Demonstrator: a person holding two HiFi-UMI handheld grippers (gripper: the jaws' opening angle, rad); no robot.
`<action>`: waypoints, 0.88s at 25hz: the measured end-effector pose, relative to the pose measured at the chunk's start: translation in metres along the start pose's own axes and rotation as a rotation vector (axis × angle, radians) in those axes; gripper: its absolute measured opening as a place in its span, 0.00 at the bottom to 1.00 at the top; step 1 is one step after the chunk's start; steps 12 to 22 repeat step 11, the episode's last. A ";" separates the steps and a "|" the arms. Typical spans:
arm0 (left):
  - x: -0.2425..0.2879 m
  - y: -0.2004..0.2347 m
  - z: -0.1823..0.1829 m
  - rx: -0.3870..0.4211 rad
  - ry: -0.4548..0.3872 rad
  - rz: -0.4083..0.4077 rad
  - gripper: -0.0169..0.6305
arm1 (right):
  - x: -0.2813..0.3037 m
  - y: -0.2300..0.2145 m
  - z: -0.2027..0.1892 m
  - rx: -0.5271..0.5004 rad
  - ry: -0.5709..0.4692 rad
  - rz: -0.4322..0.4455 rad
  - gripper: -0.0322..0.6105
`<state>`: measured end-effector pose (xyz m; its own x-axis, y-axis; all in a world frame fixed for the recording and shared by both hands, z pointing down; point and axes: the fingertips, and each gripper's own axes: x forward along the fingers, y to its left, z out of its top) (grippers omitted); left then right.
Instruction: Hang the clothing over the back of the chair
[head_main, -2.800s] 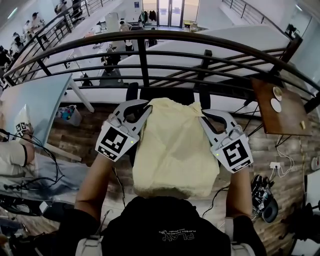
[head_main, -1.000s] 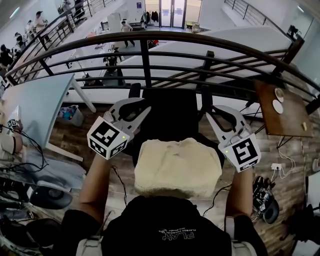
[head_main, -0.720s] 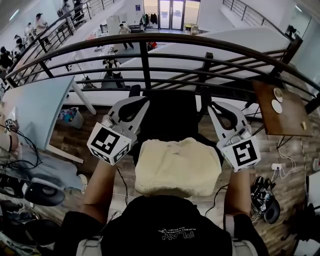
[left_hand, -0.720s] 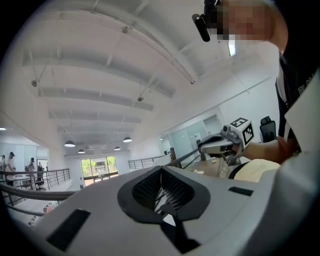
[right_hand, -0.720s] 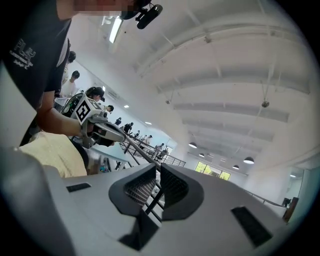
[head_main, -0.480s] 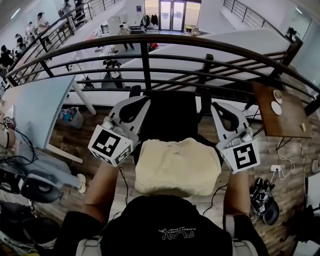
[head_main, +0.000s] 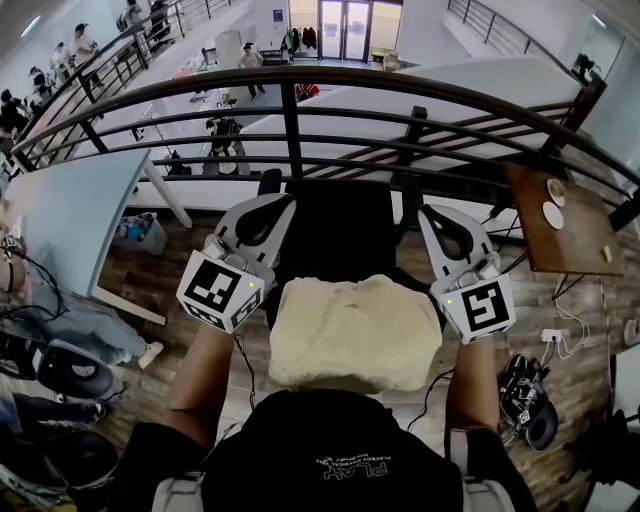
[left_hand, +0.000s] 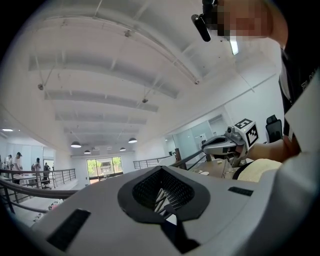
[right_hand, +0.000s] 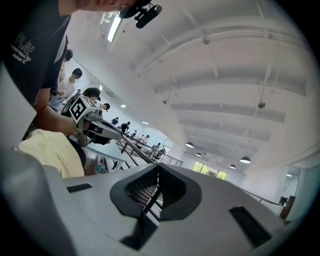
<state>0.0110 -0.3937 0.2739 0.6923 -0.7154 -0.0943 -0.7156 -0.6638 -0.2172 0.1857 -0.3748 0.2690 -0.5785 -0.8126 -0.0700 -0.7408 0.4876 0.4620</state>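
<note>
A cream garment (head_main: 355, 335) lies folded over the back of the black chair (head_main: 340, 235), right below me in the head view. My left gripper (head_main: 283, 204) hovers left of the garment, above the chair's left side, shut and empty. To the right of the garment, my right gripper (head_main: 426, 213) is likewise shut and holds nothing. Neither gripper touches the cloth. The left gripper view shows its own shut left gripper (left_hand: 162, 172), the right gripper (left_hand: 227, 145) across from it and the garment (left_hand: 260, 167). The right gripper view shows its shut right gripper (right_hand: 157, 172), the left gripper (right_hand: 90, 122) and the garment (right_hand: 47, 150).
A curved black railing (head_main: 300, 80) runs just beyond the chair, with a lower floor behind it. A brown wooden table (head_main: 560, 215) with small plates stands at the right. A pale desk (head_main: 70, 210) is at the left. Cables and shoes (head_main: 525, 395) lie on the floor.
Earlier both grippers held the garment up beside the chair; it now lies lower, draped over the chair back, with both grippers off it. Over the last second they barely moved.
</note>
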 end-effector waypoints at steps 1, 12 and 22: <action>0.000 0.001 -0.001 0.000 0.004 0.002 0.05 | 0.000 0.000 0.000 -0.003 0.000 0.000 0.08; -0.003 0.000 -0.011 -0.001 0.033 0.004 0.05 | 0.001 0.011 -0.006 -0.054 0.020 0.055 0.08; -0.003 0.000 -0.011 -0.001 0.033 0.004 0.05 | 0.001 0.011 -0.006 -0.054 0.020 0.055 0.08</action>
